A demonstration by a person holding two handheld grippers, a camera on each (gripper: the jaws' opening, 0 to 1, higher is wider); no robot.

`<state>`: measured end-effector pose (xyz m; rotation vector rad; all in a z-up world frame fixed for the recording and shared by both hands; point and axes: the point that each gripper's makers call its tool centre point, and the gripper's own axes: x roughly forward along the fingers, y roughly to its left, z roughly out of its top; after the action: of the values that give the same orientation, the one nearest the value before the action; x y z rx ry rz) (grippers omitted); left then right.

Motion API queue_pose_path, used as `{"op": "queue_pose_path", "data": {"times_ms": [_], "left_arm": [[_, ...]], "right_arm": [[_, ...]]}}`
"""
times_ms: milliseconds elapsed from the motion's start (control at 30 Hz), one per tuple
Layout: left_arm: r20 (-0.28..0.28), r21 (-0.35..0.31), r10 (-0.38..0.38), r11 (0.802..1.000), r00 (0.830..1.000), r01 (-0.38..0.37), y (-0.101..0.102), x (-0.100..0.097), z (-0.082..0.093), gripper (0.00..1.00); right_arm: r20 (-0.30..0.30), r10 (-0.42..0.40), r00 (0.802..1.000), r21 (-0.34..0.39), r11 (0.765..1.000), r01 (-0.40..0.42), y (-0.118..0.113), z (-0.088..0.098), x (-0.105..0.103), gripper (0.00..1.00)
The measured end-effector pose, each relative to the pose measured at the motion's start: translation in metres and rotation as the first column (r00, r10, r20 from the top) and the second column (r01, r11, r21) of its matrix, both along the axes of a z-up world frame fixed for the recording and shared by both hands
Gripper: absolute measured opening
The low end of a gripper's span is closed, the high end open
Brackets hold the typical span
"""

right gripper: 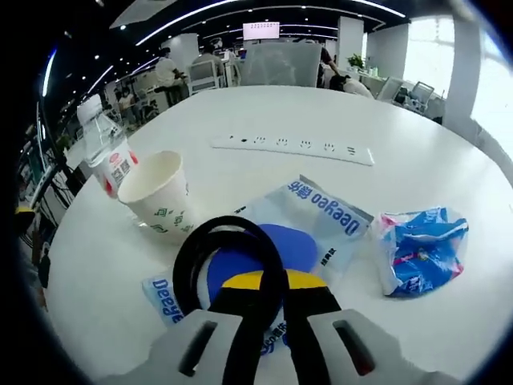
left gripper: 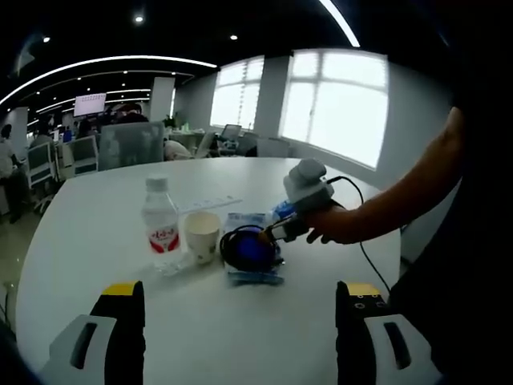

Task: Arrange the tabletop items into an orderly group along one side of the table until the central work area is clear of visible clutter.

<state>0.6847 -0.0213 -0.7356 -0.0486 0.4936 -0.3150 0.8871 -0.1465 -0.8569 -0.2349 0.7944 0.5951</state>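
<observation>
On the white round table (left gripper: 88, 241) a black cable loop (right gripper: 186, 261) lies over a blue disc (right gripper: 268, 245) on a white and blue Deegeo packet (right gripper: 330, 220). My right gripper (right gripper: 263, 282) is shut on the loop's near side; the black band runs down between its jaws. In the left gripper view, a hand holds the right gripper (left gripper: 271, 234) at the loop (left gripper: 240, 250). Left of it stand a paper cup (left gripper: 203, 235) and a water bottle (left gripper: 160, 218). My left gripper (left gripper: 240, 317) hangs open above the table's near part with nothing in it.
A crumpled blue packet (right gripper: 421, 250) lies to the right of the Deegeo packet. A white power strip (right gripper: 292, 146) lies farther back. The paper cup (right gripper: 160, 192) and the bottle (right gripper: 108, 152) stand at the left. Office chairs (left gripper: 128, 143) and desks stand beyond the table.
</observation>
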Motion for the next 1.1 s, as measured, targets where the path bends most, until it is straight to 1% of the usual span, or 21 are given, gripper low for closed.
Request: {"op": "queue_pose_path", "data": {"times_ms": [133, 400, 567, 667, 733, 800, 900, 1000, 1100], "left_arm": [[0.003, 0.002, -0.007, 1.000, 1.000, 0.007, -0.002, -0.001, 0.001, 0.98], [0.011, 0.005, -0.016, 1.000, 1.000, 0.016, -0.005, -0.005, 0.005, 0.98], [0.018, 0.012, -0.025, 1.000, 1.000, 0.025, -0.008, -0.006, 0.009, 0.98], [0.023, 0.012, -0.027, 1.000, 0.999, 0.027, -0.010, -0.006, 0.011, 0.98], [0.027, 0.012, -0.028, 1.000, 0.999, 0.028, -0.011, -0.006, 0.011, 0.98], [0.027, 0.010, -0.028, 1.000, 0.999, 0.027, -0.012, -0.006, 0.011, 0.98], [0.028, 0.017, -0.026, 1.000, 0.999, 0.026, -0.013, -0.006, 0.010, 0.99], [0.034, 0.005, -0.016, 1.000, 0.999, 0.016, -0.013, -0.005, 0.011, 0.99], [0.041, 0.010, -0.015, 1.000, 0.999, 0.014, -0.012, -0.003, 0.013, 1.00]], "right_arm": [[-0.018, -0.022, 1.000, 0.037, 0.999, 0.022, -0.003, 0.005, -0.001, 0.00], [-0.004, -0.036, 0.999, 0.079, 0.996, 0.036, -0.002, 0.019, -0.002, 0.00], [0.002, -0.068, 0.998, 0.113, 0.991, 0.068, -0.008, 0.031, -0.001, 0.00], [0.007, -0.079, 0.997, 0.131, 0.988, 0.077, -0.010, 0.033, 0.002, 0.00], [0.007, -0.090, 0.996, 0.145, 0.986, 0.088, -0.013, 0.039, 0.001, 0.00], [0.010, -0.097, 0.995, 0.159, 0.983, 0.094, -0.014, 0.041, 0.004, 0.00], [0.019, -0.100, 0.995, 0.178, 0.979, 0.095, -0.017, 0.049, 0.005, 0.00], [0.030, -0.107, 0.994, 0.197, 0.975, 0.100, -0.022, 0.056, 0.007, 0.00], [0.026, -0.112, 0.993, 0.220, 0.970, 0.104, -0.026, 0.061, 0.006, 0.00]]}}
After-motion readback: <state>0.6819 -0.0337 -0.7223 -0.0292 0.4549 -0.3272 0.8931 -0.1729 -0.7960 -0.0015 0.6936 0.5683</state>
